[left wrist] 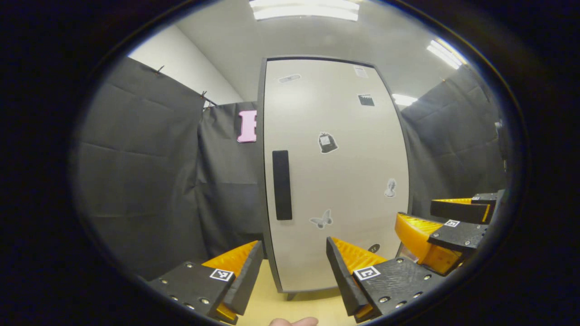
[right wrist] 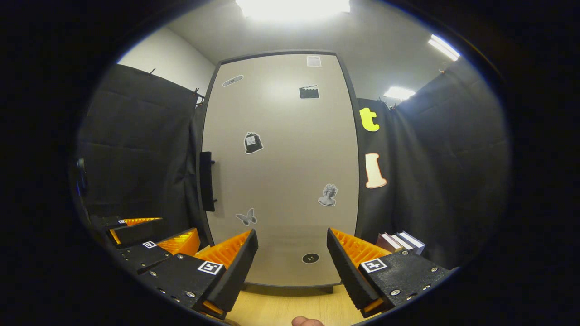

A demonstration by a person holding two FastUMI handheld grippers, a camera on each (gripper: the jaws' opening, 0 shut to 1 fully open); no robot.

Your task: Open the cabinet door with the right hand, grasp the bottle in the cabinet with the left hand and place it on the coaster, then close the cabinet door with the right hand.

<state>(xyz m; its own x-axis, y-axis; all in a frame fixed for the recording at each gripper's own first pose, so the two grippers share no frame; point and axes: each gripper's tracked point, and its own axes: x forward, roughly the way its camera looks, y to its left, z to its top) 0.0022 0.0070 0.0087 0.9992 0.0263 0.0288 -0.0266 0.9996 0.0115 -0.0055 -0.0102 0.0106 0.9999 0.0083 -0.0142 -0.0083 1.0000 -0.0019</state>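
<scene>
Ahead of the right hand-held gripper [right wrist: 292,260], the cabinet door [right wrist: 281,181] is pale grey with a dark grey edge, a black handle [right wrist: 206,181] and grey-and-black stickers: a butterfly [right wrist: 246,218], a bust [right wrist: 328,195], a clapperboard [right wrist: 309,92]. Below it the bench [right wrist: 276,308] is light wood. To its right, books [right wrist: 401,242] show maroon and white.

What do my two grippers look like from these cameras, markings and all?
Both the left gripper and right gripper have two wedge-shaped fingers with ribbed inner faces, on flat bolted mounts. Each mount carries a small square black-and-white marker tag.
</scene>
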